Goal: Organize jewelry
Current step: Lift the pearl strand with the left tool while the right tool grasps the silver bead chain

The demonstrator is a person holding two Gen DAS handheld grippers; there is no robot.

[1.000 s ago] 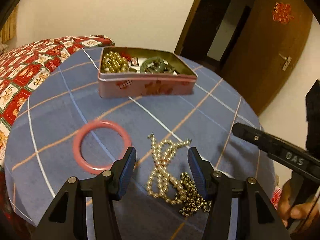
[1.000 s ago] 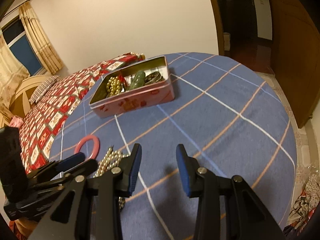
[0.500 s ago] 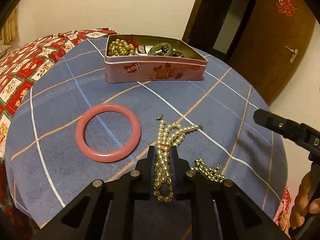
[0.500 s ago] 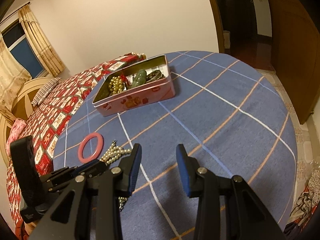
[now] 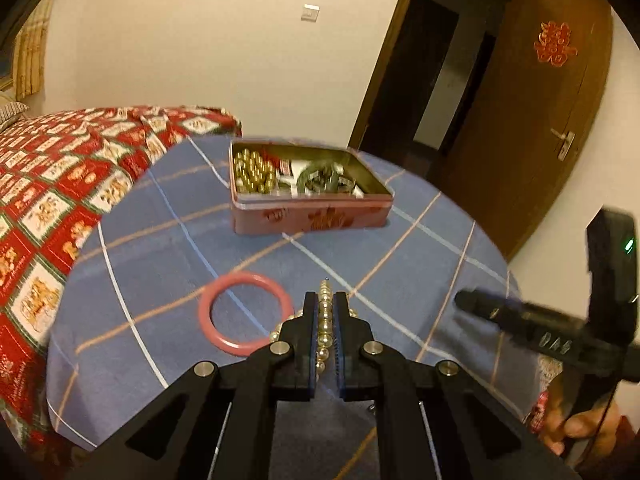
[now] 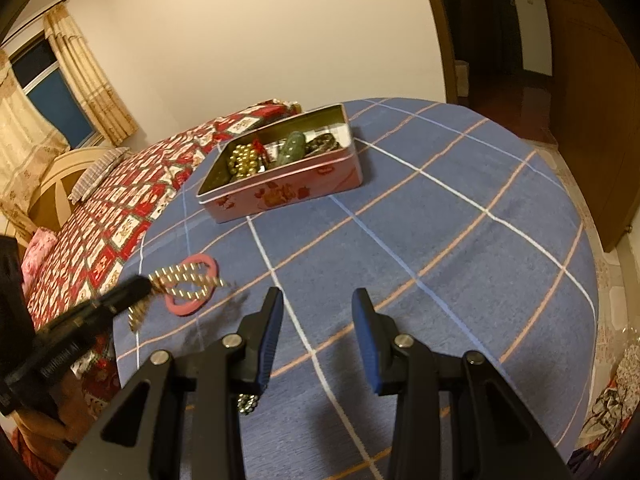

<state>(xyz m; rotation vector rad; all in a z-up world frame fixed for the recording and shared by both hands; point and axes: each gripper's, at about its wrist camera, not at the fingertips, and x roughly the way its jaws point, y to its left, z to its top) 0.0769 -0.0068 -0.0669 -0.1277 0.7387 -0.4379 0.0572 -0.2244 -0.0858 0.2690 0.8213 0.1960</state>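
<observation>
The round table [image 6: 460,240], under a blue checked cloth, carries one pink tin [image 5: 312,216] at its far side, lid off. A bed [image 5: 60,184] with a red patterned cover lies to the left beyond it.

The tin [image 6: 288,196] already holds some jewelry: one cluster of gold beads [image 5: 254,172], one green bangle [image 5: 320,178] and at least one dark piece that cannot be made out. So the sorting looks partly done.

Three pieces remain outside the tin. One pink bangle [image 5: 244,312] lies on the cloth, near and left. One pearl strand [image 5: 326,320] is clamped between the jaws of the left gripper [image 5: 326,304], beads showing above and below the pads. In the right view the strand [image 6: 184,280] hangs lifted and blurred in front of the bangle [image 6: 192,288], so it seems clear of the cloth and on its way. One dark bead string [image 6: 247,402] peeks out under the right gripper [image 6: 316,320], at the near edge.

The right gripper stands spread wide and holds nothing, over bare cloth near the middle.

Judging by this, the pearl strand goes to the tin next, then the pink bangle and dark beads are left.
</observation>
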